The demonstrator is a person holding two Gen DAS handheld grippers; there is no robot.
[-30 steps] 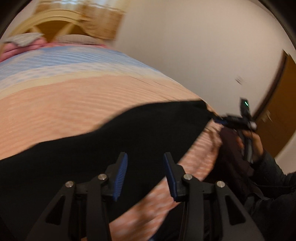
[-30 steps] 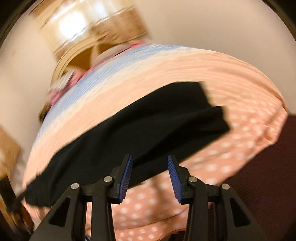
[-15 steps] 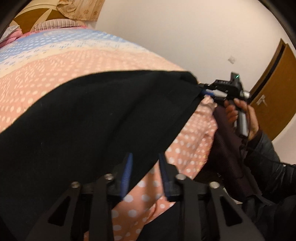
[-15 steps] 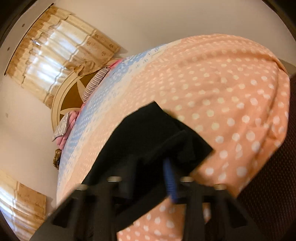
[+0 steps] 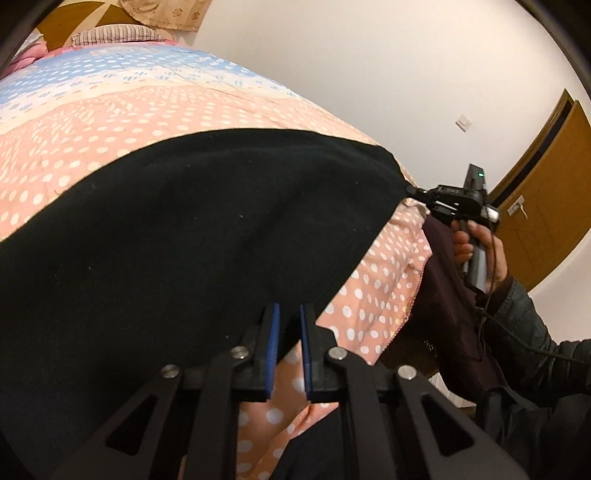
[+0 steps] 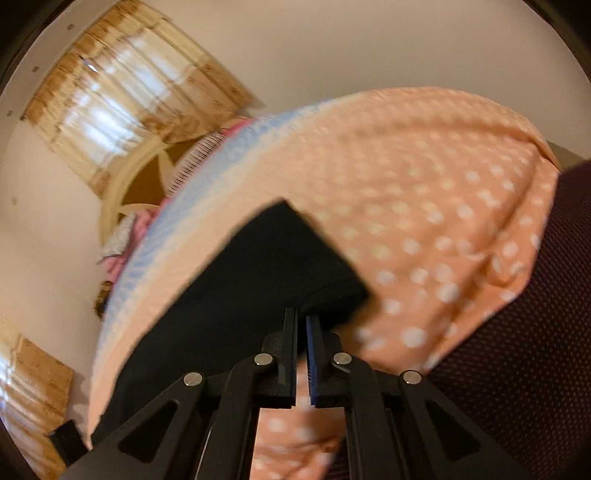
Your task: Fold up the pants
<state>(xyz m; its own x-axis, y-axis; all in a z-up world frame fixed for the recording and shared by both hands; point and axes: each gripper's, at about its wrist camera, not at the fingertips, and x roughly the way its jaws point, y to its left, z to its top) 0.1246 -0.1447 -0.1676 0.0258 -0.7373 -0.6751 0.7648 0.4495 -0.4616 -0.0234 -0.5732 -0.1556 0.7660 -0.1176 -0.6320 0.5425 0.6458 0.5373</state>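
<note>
The black pants (image 5: 192,236) lie spread across the pink polka-dot bedspread (image 5: 110,110). My left gripper (image 5: 287,314) is shut on the near edge of the pants. My right gripper (image 6: 301,317) is shut on a corner of the pants (image 6: 266,273) at the bed's side. The right gripper also shows in the left wrist view (image 5: 415,192), pinching the far right corner of the pants.
The bedspread (image 6: 424,206) hangs over the bed's edge. Dark maroon fabric (image 6: 517,332) lies beside the bed. Pillows (image 5: 110,35) and a headboard are at the far end. A wooden door (image 5: 546,192) stands at right. Curtains (image 6: 122,96) hang behind the bed.
Both grippers moved down onto the pants' edge and closed on it. They were open and above the bed a second ago.
</note>
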